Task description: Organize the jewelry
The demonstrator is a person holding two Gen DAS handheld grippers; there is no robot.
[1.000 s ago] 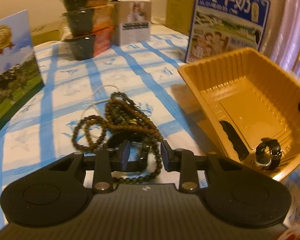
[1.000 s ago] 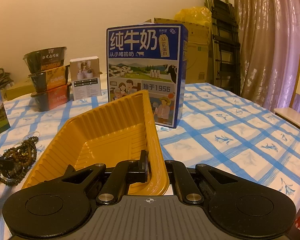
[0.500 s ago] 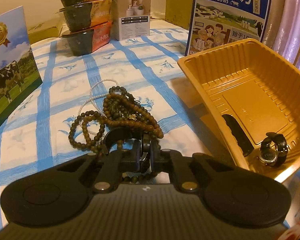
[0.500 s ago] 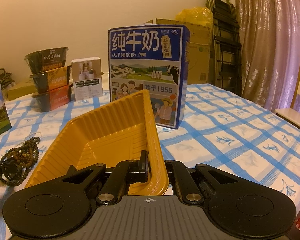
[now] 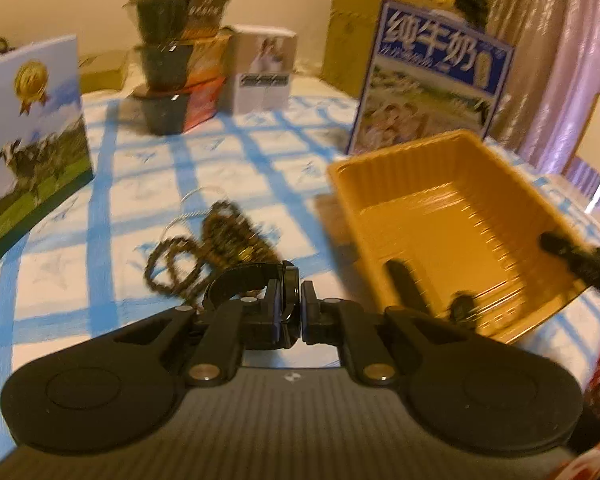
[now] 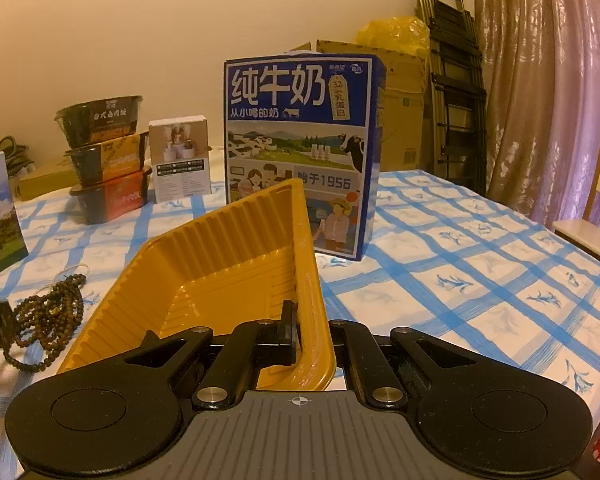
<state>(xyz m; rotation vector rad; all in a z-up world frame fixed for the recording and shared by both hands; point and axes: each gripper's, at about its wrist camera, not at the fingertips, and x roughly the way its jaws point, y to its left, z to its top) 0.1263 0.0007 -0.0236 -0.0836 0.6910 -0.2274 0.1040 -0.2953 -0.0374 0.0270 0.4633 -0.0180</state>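
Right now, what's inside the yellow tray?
In the yellow tray, the left wrist view shows a dark watch near its front corner, blurred. The right claw clamps the tray's wall, one finger inside. The right wrist view hides the floor's near end.

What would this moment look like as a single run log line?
left claw: shut on black watch | right claw: shut on ribbed yellow plastic tray wall | brown bead strands: on checked tablecloth

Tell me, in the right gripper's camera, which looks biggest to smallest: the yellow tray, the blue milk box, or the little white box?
1. yellow tray: fills the most picture, though it is nearest the camera.
2. blue milk box: clearly large, standing farther back.
3. little white box: smallest, farther back still.
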